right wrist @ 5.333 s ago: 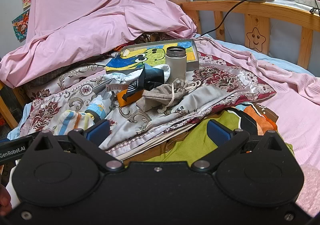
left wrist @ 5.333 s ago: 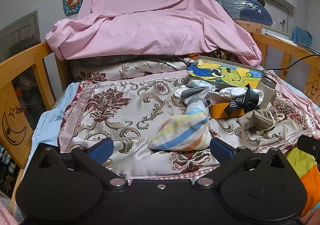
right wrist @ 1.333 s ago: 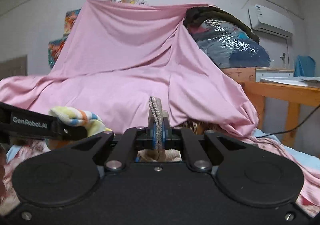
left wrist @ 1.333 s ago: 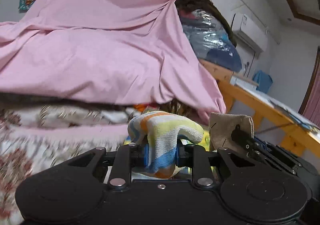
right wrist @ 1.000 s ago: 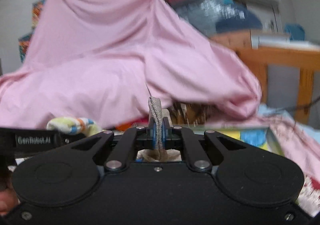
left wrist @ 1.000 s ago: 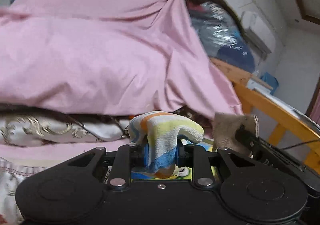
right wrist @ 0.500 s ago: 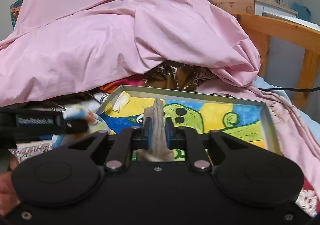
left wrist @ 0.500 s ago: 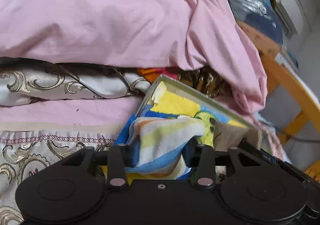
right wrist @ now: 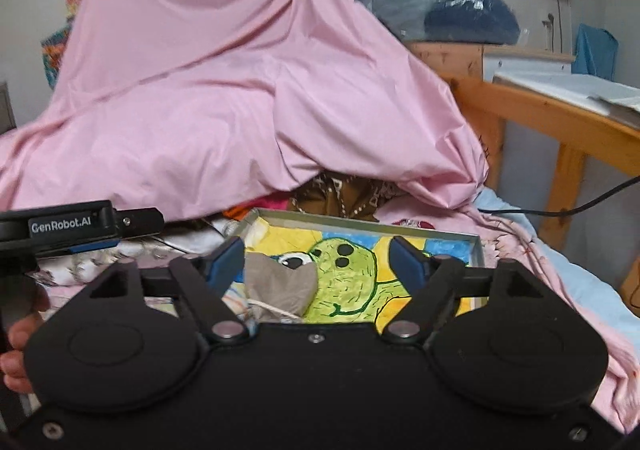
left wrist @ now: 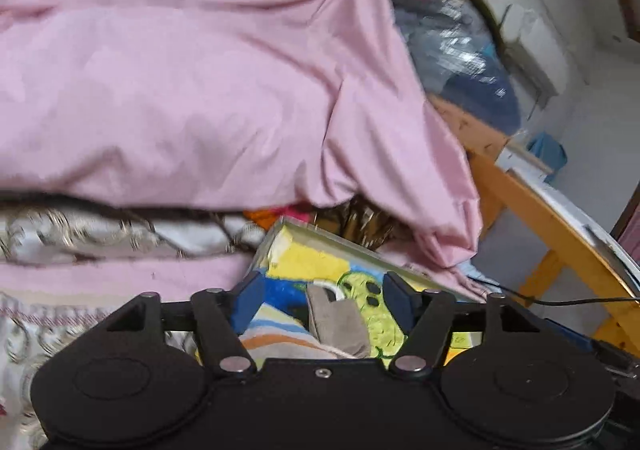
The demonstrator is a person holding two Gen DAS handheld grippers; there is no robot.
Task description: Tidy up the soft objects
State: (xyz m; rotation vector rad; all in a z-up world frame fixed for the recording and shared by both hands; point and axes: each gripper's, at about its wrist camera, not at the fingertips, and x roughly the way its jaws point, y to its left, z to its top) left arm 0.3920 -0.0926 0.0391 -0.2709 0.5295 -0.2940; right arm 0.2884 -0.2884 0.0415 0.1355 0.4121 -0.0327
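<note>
both grippers hang over a shallow grey tray with a cartoon green creature painted inside on yellow and blue (right wrist: 476, 246), which sits on the bed. the left gripper (left wrist: 322, 296) has its blue-padded fingers (left wrist: 250, 298) spreading apart, nothing pinched. below and between them lies a soft striped cloth bundle in blue, orange and pale yellow (left wrist: 276, 338), sitting in the tray, close to the left finger, but i can't tell if it touches the pad. a beige fabric drawstring pouch (left wrist: 338, 326) lies just right of it, overlapping its edge, roughly mid-gap between the fingers.

the right gripper (right wrist: 316, 256) is opening too, fingers (right wrist: 224, 262) wide and not gripping anything. the same beige pouch (right wrist: 278, 286) sits in the tray below the gap, nearer the left finger than the right one, with a pale cord (right wrist: 276, 310) trailing off its lower edge. a sliver of the striped bundle (right wrist: 236, 302) shows just beside the left finger's base.

beyond the fingertips in both views there's a big draped pink sheet (right wrist: 224, 97), and off past the right finger a wooden bed rail (right wrist: 560, 121). the other gripper's black body pokes in at the far left of the right view, with a bit of the person's hand (right wrist: 16, 354) under it.
</note>
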